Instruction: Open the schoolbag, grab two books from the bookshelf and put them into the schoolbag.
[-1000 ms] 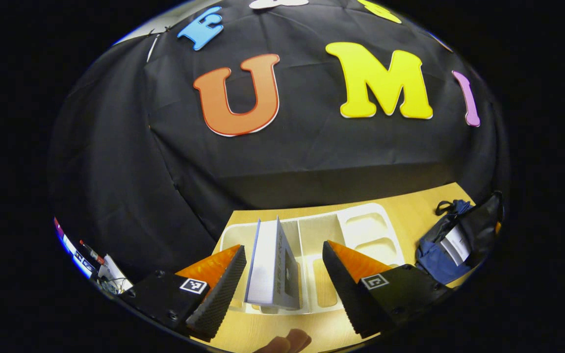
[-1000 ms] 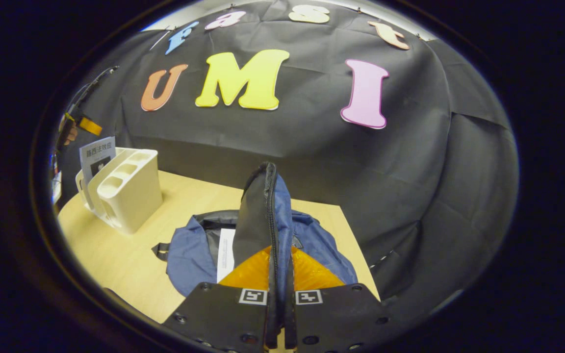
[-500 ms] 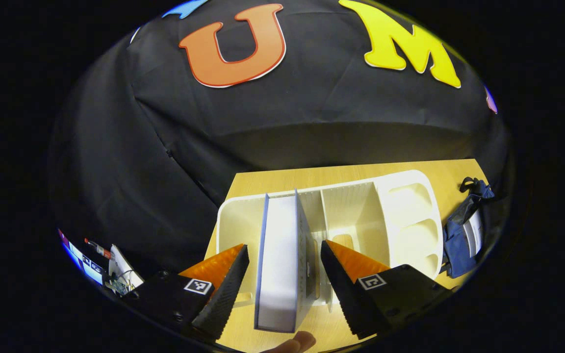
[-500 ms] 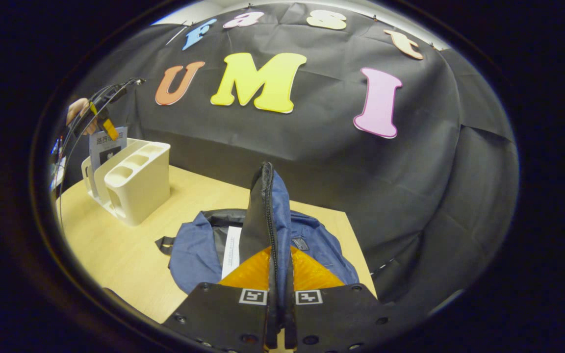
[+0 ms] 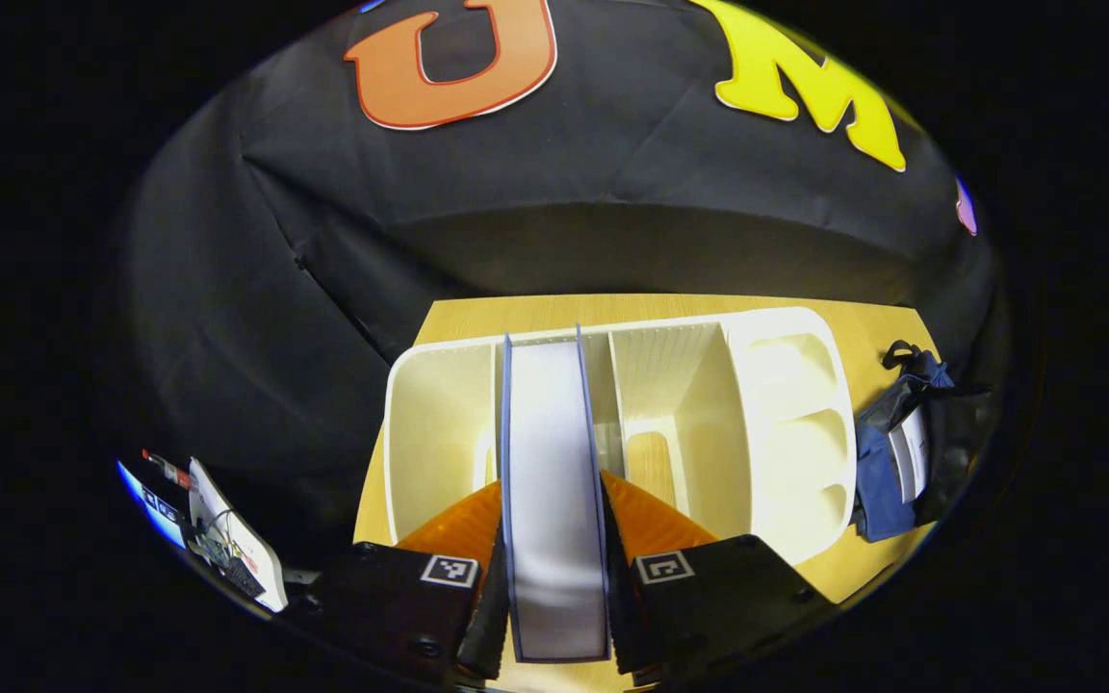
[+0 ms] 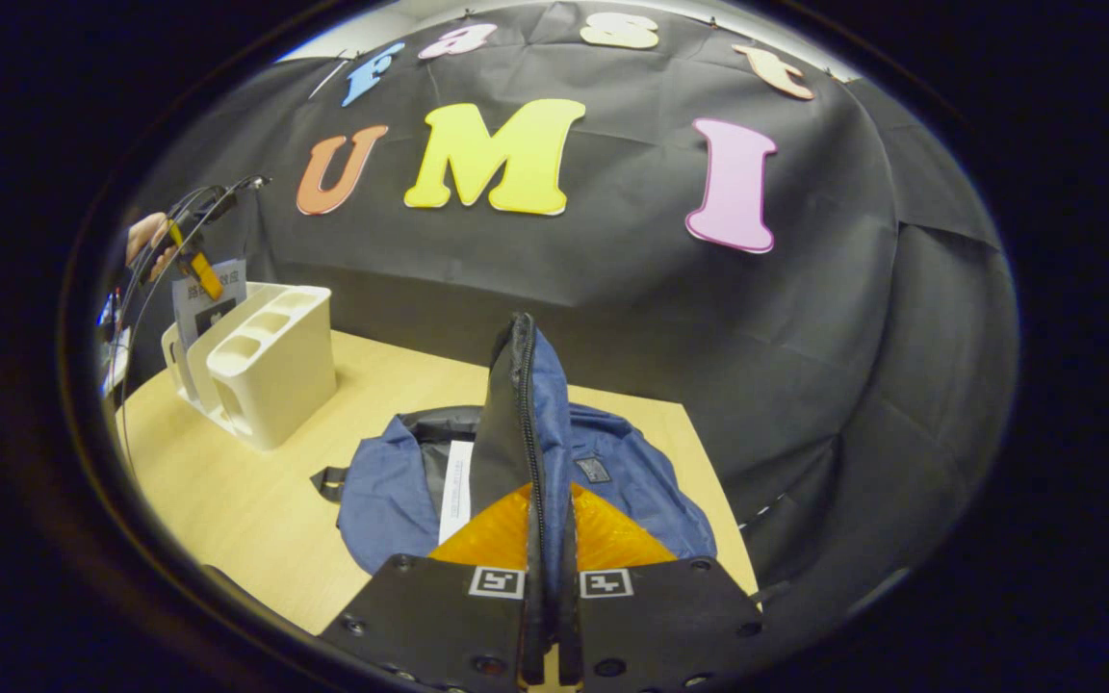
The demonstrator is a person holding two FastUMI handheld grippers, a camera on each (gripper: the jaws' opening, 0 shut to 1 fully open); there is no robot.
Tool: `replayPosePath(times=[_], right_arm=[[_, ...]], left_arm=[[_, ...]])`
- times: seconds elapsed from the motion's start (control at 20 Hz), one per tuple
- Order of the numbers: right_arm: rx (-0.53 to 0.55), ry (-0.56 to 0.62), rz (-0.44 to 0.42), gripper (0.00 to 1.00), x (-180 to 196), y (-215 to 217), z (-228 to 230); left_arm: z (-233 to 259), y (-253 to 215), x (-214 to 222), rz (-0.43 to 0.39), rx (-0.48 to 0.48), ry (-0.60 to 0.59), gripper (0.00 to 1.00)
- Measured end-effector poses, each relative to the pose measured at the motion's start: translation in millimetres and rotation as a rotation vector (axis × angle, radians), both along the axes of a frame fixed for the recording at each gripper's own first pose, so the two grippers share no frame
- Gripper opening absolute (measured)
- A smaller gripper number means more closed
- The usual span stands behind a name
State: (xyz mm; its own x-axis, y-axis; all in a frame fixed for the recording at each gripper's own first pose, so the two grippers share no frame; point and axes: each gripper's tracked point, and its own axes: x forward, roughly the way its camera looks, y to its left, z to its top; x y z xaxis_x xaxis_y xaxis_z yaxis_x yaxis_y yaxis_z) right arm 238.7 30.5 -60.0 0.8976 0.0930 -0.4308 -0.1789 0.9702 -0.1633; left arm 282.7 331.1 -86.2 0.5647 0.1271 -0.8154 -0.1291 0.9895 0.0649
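A light wooden table (image 6: 227,500) takes up the lower part of the right gripper view, from about 7 to 5 o'clock, and its bare top (image 5: 516,310) shows again at the centre of the left gripper view. Black cloth (image 6: 612,289) hangs behind it, draped down to the table's far edge. At 8 o'clock in the left gripper view sits a small white device (image 5: 232,534) with thin wires, beside a strip of bright screen (image 5: 145,491), too small to make out.

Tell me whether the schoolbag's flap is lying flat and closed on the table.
No: in the right gripper view the right gripper holds the flap upright, so the schoolbag is open.
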Motion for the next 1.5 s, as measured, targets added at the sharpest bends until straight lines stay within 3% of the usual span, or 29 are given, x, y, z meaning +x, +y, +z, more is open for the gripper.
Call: replayPosePath(times=[0.25, 0.95, 1.25, 1.5], right_arm=[[-0.001, 0.005, -0.004, 0.06, -4.9, -0.5, 1.1], [0.032, 0.060, -0.045, 0.09, -3.5, 0.7, -10.3], [0.009, 0.063, -0.056, 0.06, -2.7, 7.0, -9.8], [-0.022, 0.057, -0.040, 0.09, -5.4, 15.5, -7.2]], left_arm=[[15.0, -3.0, -30.8, 0.014, -0.014, -0.075, 0.42], [48.7, 11.1, -184.6, 0.120, -0.260, -0.278, 0.43], [39.3, -8.6, -233.1, 0.142, -0.445, -0.326, 0.43], [30.4, -44.5, -237.1, 0.139, -0.625, -0.352, 0.43]])
